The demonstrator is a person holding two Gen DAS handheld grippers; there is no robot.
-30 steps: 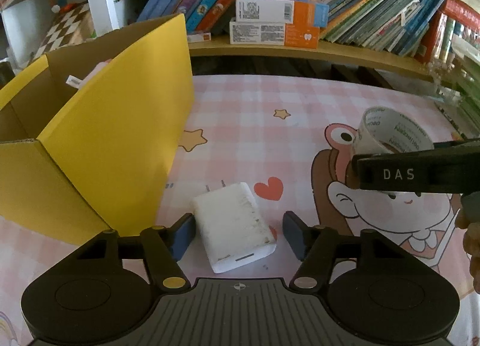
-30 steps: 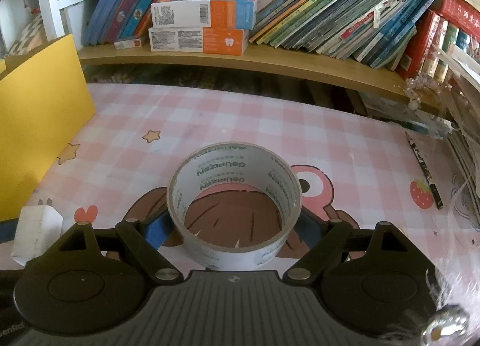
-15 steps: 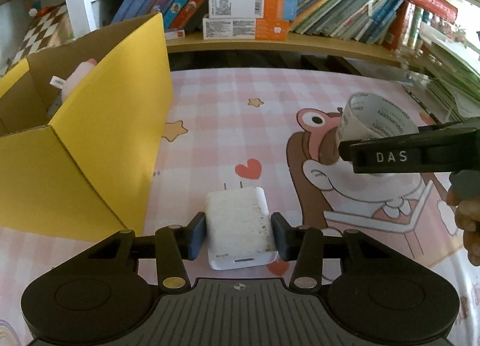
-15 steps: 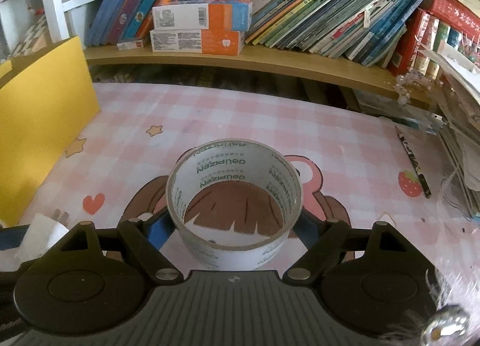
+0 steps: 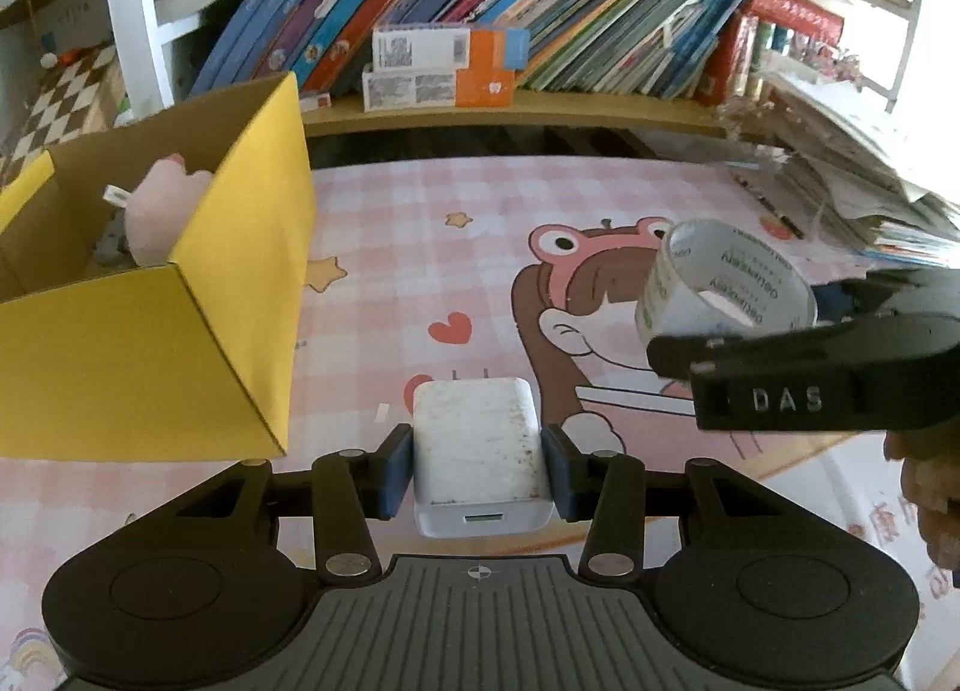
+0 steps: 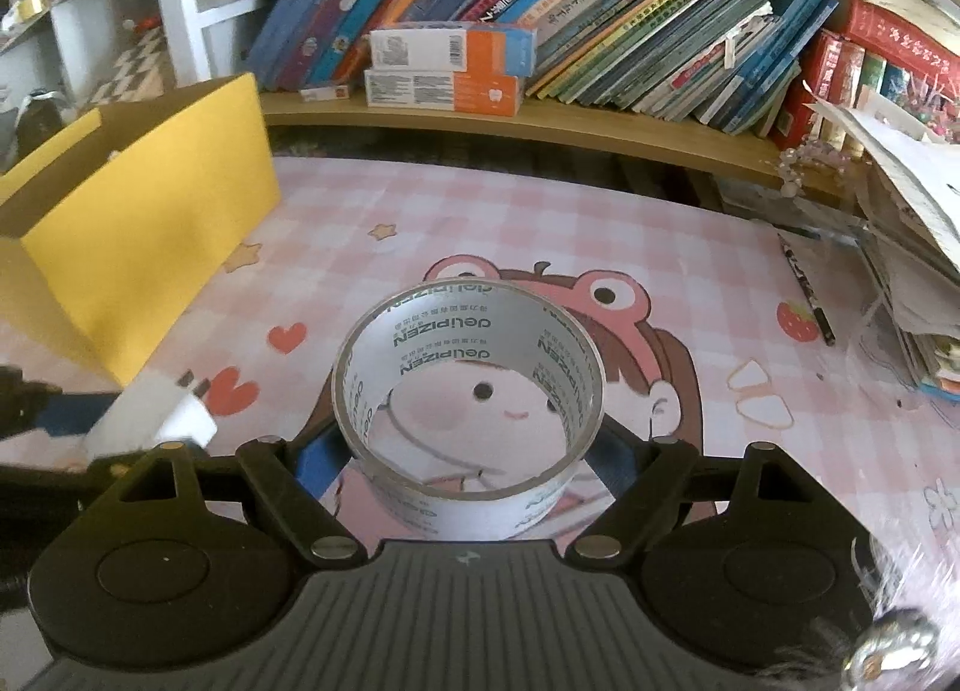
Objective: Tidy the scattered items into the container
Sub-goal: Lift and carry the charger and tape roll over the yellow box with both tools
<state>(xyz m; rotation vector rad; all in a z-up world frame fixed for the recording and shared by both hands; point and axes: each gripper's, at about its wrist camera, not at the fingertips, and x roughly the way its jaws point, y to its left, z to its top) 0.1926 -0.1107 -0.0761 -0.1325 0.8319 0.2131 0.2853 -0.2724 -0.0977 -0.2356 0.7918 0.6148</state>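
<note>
Pink checked tablecloth (image 5: 384,211) was spread before crowded bookshelves (image 6: 600,31). Right of the yellow box (image 5: 150,343), a white charger (image 5: 480,445) was pinched by the left gripper (image 5: 480,463). Farther right, a tape roll (image 6: 468,391) was clamped by the right gripper (image 6: 468,463).

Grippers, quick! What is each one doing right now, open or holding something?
Left gripper: shut on the white charger.
Right gripper: shut on the tape roll.

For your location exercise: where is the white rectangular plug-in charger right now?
In the left wrist view, the white rectangular plug-in charger sits clamped in the left gripper, just right of the yellow cardboard box.
</note>
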